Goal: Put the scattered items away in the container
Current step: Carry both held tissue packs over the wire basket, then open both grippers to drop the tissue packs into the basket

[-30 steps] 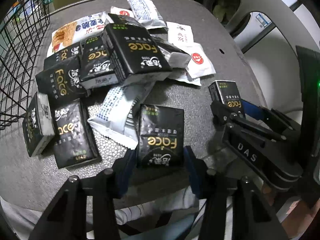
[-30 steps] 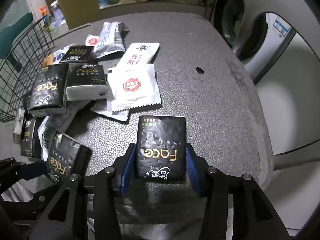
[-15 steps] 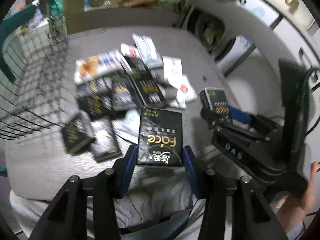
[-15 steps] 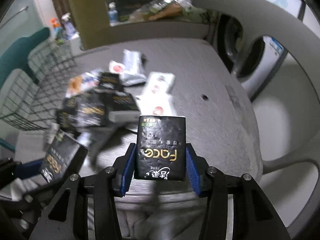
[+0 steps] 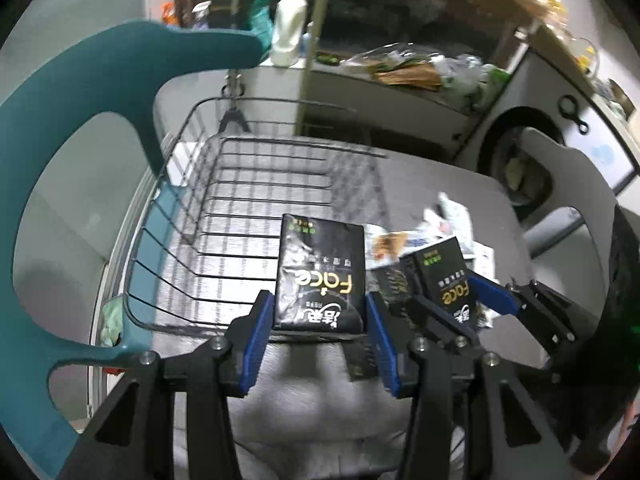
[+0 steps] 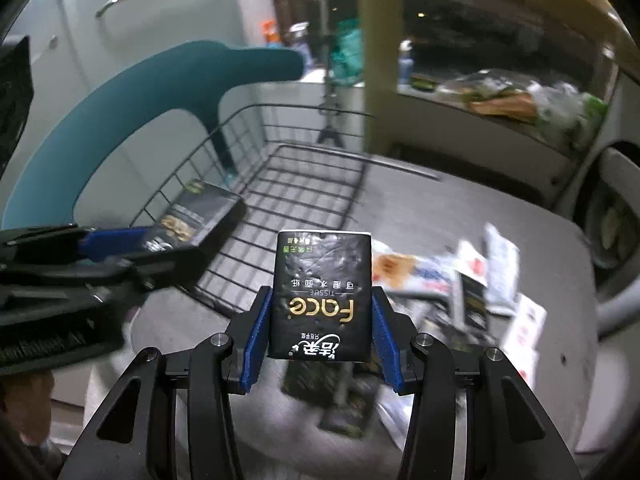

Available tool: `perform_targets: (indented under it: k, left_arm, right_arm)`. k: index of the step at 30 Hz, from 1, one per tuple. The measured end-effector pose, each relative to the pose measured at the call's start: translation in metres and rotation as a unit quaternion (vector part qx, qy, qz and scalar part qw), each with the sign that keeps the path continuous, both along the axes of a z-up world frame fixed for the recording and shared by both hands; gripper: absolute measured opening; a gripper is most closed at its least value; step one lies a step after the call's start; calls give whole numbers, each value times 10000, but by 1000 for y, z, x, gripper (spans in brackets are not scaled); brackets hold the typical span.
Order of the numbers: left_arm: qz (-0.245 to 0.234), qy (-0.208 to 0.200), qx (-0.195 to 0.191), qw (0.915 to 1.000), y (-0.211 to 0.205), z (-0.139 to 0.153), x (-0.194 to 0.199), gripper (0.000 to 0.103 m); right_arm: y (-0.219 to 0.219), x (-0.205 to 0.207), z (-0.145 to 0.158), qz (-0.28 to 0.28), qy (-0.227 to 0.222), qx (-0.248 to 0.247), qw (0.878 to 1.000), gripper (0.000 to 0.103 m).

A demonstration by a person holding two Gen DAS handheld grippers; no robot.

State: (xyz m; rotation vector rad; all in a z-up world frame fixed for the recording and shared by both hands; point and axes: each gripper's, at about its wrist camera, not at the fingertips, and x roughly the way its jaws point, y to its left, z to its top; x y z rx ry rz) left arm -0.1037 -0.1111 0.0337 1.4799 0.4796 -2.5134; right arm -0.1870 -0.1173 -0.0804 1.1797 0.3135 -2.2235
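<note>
Both grippers loaded, carrying to the basket.

Left wrist view: my left gripper (image 5: 320,316) is clamped on a black tissue pack (image 5: 322,274), both blue pads against its sides, held above the near rim of the wire basket (image 5: 240,200). The basket floor looks bare. My right gripper (image 5: 456,312) shows beside it, closed on a second tissue pack (image 5: 444,278). I'd carry the left pack past the rim before letting go, low enough that it lands flat.

Right wrist view: second tissue pack sits square between the right pads, over the grey table (image 6: 460,208), short of the basket's right wall. Blurred loose packets (image 6: 460,280) lie below and right. I'd clear that wall first, keeping the two grippers apart.
</note>
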Motion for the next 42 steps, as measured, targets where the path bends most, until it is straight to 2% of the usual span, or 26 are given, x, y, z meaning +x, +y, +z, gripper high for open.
perform_targets:
  k: [4,9,12,15,20,27,32,36,42]
  left_arm:
    - [170,-213,141,9995,-25,-19,-9,52]
    - [230,-367,218,9988,-39,-37,-12,52]
    - [301,-321,286,9986,-41,-37,-10,54]
    - [283,-312,246,9988,-39,-36,-9,64]
    - [318,-268,265,9988,-38,-31,-4,65]
    - [226,-141,382,9989,-26,-17,8,65]
    - [11,-117,286,9995,-5,-6,18,65]
    - [-216,-296,341,9987,18,-18,28,65]
    - [-431,-643,356,9964,54,-54,34,66]
  right_arm:
    - [-32,-13,-19,24,-107,275,9996,47]
    - [-35,-16,-26,-56,-161,361,9992,48]
    - [-35,-18,-28,-51,-210,286,9994,49]
    - [-29,-23,-31,-111,-389,70,9992,49]
    - [-20,-24,-27,-159,-362,17,9992,52]
    - [1,-22,-14,-199,-424,-258,9986,58]
    - [32,-11,-17,-373,-378,-168,9984,58]
    - [62,0,-35,-522,-511,2,9973,58]
    - [102,22,-74,-702,-921,42,9933,58]
